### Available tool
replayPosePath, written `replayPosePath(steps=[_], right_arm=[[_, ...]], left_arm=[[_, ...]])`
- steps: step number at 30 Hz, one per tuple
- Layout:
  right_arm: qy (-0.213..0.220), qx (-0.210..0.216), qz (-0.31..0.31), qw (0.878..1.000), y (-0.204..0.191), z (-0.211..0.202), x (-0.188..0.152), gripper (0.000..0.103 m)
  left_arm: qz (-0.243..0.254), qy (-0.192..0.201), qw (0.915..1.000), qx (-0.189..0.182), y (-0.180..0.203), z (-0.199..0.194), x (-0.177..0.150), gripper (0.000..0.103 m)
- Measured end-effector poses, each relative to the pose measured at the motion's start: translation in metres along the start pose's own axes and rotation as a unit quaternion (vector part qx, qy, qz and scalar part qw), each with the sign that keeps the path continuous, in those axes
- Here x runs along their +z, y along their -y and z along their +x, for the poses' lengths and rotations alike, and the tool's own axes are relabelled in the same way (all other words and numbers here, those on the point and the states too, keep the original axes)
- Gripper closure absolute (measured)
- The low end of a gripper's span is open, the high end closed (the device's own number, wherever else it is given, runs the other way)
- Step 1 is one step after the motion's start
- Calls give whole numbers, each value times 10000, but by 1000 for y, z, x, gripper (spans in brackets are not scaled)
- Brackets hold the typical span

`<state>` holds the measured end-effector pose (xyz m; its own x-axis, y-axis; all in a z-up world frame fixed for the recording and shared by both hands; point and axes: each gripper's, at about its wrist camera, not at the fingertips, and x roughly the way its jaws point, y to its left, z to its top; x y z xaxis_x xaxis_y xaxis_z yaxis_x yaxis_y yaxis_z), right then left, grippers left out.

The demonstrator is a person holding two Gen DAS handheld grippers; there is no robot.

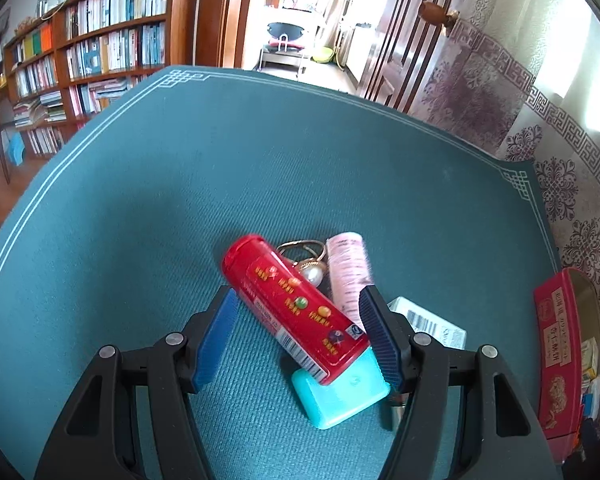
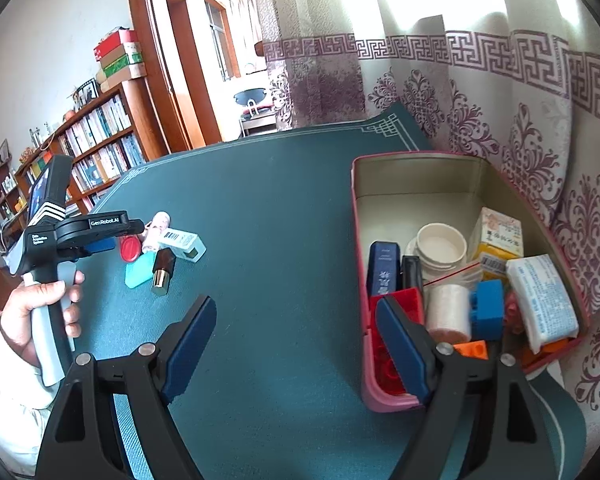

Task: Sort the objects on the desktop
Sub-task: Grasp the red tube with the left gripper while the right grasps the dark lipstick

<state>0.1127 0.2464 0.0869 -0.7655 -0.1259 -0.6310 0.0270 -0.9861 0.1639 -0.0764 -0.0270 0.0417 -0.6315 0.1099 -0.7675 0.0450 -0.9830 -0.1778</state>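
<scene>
Step in hand, as judged: pick approach on the remaining loose items; the tin is already part-filled.

Left to right across the worktop [image 2: 284, 216]:

1. Person's hand [image 2: 40, 312] holds the left gripper [image 1: 296, 312] near the left edge. Jaws wide, nothing clamped. It stands over a small cluster, with the red tube [image 1: 296, 308] lying diagonally between the pads w/o visible pad contact.
2. Cluster contents: red tube resting on a teal block [image 1: 340, 392]; a gold ring w/ pearl [image 1: 306, 260] just behind; a pink tube [image 1: 348, 272] beside the ring; a white barcoded box [image 1: 432, 320] to the right; a dark lipstick [image 2: 162, 272] near the teal block.
3. Right gripper [image 2: 296, 344]: jaws wide, empty, just beside the tin's near-left corner.
4. Open pink tin [image 2: 356, 280] at the right edge holds bottles, boxes, blocks.

Next move, est.: square the left pads across the red tube's width, lower, close. Tube sits tilted on the block, so it may roll or slip.
</scene>
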Motion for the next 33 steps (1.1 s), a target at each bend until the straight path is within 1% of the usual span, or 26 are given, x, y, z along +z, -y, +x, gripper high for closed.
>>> replayPosePath(steps=[6,12,16,19,24,26,27,30,33], right_arm=[[1,-17,-64,10000,-2,1,-1,16],[18,3,-79,10000,-3,-1,-1,16],[24,14,-113,9999,-5,-1,-2,16],[20,38,-149,9999,-9,-1,-3,16],[-14,83,-166,9998,-16,2,-3,16],[-12,114,-171,9998,-20,4,-2,16],[-8,124,-177,9998,-22,4,-1,16],[-21,189,-240,9995,-31,8,2,16],[-36,297,-352,9989,-42,13,7,16]], left_arm=[[76,-48,9998,149,-9,1,-5,36],[124,-108,9989,433,-26,2,-9,36],[122,-221,9987,447,-35,7,-9,36],[259,-276,9982,472,-33,12,-9,36],[549,-164,9966,586,-28,15,-12,37],[571,-67,9967,566,-30,13,-13,49],[563,-41,9969,548,-30,13,-13,67],[423,-13,9983,394,-36,10,-14,68],[409,73,9985,346,-37,5,-16,68]])
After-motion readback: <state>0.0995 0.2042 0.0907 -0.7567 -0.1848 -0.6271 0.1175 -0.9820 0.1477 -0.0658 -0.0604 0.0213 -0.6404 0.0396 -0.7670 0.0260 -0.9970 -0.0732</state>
